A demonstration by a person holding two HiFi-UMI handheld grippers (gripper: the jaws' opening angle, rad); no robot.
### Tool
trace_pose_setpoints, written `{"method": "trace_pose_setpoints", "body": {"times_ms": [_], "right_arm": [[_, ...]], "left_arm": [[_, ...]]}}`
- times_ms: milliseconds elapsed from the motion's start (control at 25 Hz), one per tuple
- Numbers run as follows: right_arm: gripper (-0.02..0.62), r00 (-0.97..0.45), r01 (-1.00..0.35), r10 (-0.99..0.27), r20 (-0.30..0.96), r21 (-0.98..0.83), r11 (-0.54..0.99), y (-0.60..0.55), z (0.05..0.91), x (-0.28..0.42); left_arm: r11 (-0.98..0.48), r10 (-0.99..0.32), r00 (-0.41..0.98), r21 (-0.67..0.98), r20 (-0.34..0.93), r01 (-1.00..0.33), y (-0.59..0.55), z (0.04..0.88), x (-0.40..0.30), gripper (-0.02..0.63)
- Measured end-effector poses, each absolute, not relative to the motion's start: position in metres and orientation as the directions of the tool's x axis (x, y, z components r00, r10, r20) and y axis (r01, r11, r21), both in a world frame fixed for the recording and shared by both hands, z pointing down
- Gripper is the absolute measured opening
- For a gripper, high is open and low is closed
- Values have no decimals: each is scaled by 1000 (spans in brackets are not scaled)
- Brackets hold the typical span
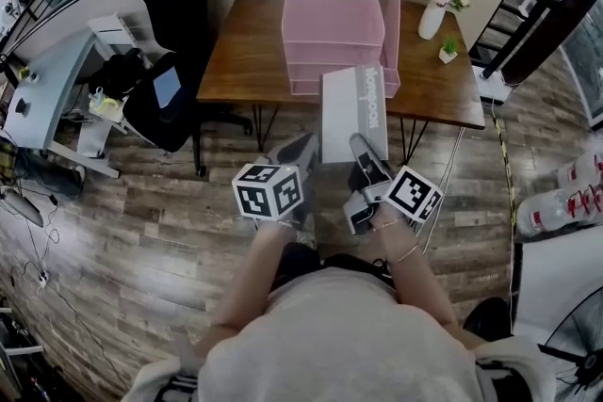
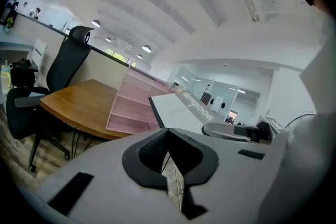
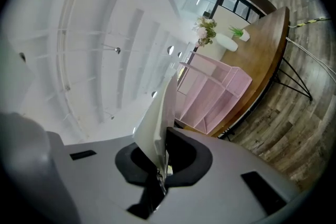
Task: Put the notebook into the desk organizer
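Right gripper (image 3: 160, 168): jaws clamped on the near edge of the notebook (image 3: 157, 115). The bite is thin, and whether it takes the whole book or only the cover I cannot tell.

Left gripper (image 2: 170, 178): jaws together with nothing between them. It sits just beside the notebook's near left corner and carries none of the load.

Notebook: in the air over the floor, long axis pointing away from the person, grey title band on its right side. Its far end reaches toward the front of the pink desk organizer (image 1: 334, 14) but is not inside any tray.

The organizer stands on the wooden counter (image 1: 240, 61), stacked trays open toward the person. A white vase (image 1: 431, 19) and a small potted plant (image 1: 448, 52) stand near its right side.

Risks, as judged:
- One-sided pinch at the near end means a long lever. The book may sag or swing about the jaws, or slip out.
- If only the cover is held, the pages could drop open.
- Tray mouths look low. A tilted far edge could catch a front lip and shove the organizer back.
- A wide rightward swing could knock the vase.
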State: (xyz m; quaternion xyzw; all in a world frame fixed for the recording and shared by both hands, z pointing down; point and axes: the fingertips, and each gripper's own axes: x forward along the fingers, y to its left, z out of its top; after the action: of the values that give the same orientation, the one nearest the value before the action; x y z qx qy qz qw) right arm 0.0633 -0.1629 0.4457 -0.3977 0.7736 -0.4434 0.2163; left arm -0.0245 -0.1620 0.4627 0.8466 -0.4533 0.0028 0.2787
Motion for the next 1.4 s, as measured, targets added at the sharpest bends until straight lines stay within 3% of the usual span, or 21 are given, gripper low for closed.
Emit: {"method": "trace_pose_setpoints", "body": {"times_ms": [920, 1400], "right_arm": [[18, -534, -431, -843, -58, -839, 331, -274, 413, 43], [17, -516, -333, -851, -95, -893, 302, -315, 413, 29]], "left_arm": [[-520, -733, 649, 444, 207, -729, -272, 437, -45, 3], [-504, -738, 635, 440, 226, -743, -307, 449, -72, 3]]}}
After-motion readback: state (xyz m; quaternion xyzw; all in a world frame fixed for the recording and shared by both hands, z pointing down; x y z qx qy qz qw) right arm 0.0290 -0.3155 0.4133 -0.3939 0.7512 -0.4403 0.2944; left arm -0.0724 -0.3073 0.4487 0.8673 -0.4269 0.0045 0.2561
